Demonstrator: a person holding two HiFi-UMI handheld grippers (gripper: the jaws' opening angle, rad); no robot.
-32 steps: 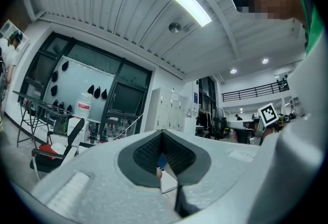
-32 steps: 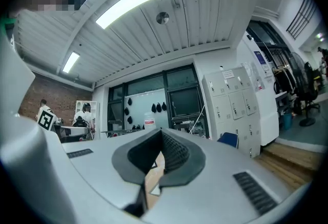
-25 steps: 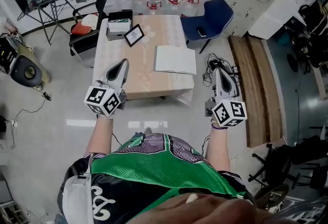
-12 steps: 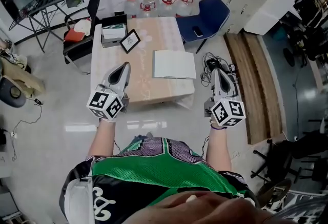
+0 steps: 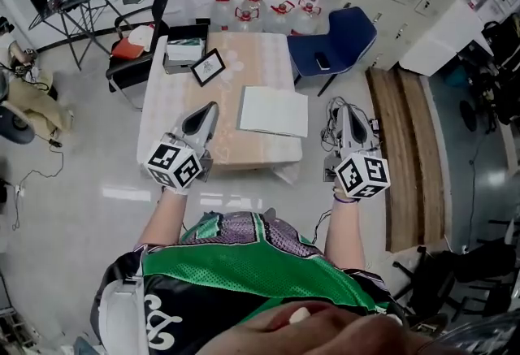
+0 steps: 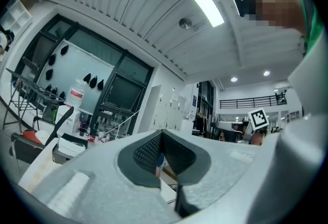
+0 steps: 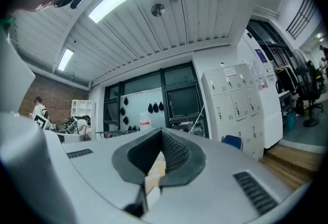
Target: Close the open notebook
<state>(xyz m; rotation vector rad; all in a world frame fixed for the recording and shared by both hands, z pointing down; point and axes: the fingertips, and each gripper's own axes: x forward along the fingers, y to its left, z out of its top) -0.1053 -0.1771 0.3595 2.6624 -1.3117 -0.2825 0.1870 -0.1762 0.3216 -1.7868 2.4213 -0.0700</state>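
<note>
left claw [image 5: 211, 108]: jaws together, level | right claw [image 5: 344, 110]: jaws together, level

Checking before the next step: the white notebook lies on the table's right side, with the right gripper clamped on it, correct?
No. The head view shows the right gripper, jaws shut on nothing, apart from the notebook, off the right edge of the table. The rest is right.

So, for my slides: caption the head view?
Left gripper and right gripper, both shut, hover short of the notebook on the table.

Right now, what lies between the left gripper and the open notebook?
In the head view, only bare tabletop separates the left gripper from the notebook.
</note>
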